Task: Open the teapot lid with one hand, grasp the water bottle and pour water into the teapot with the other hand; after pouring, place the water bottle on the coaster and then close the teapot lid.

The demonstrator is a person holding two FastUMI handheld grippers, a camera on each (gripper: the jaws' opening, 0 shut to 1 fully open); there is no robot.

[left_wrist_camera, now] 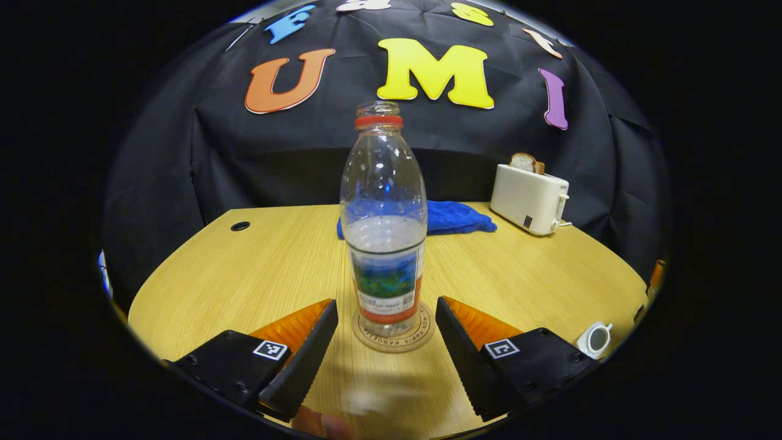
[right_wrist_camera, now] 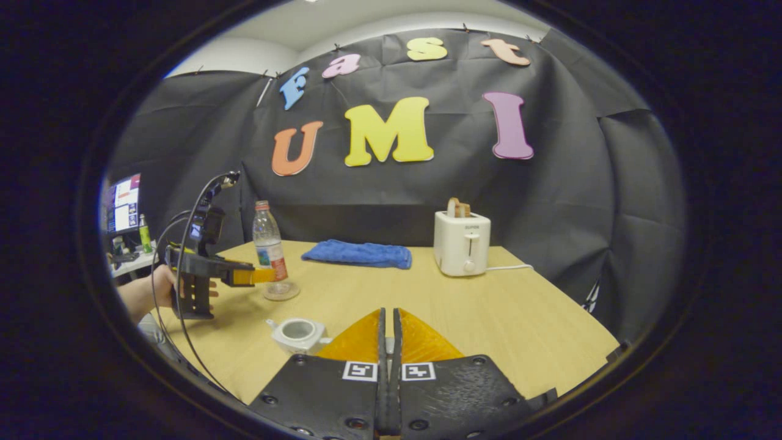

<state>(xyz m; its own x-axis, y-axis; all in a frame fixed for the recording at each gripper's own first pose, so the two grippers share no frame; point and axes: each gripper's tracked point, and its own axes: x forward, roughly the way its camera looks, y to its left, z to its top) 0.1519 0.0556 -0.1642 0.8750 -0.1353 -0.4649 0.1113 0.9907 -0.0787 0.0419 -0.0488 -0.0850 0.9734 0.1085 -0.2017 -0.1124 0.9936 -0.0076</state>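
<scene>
The clear plastic water bottle, uncapped with a red neck ring and roughly half full, stood upright on the round wooden coaster near the table's near-left part. The left gripper hung with its jaws spread wide either side of the bottle's base, touching nothing. The right gripper had its jaws pressed together; whether they pinched the lid could not be told. The small white teapot sat open just left of it. A careless brush from the left gripper could probably tip the uncapped bottle. A lid lowered off-centre might knock the light teapot askew.
</scene>
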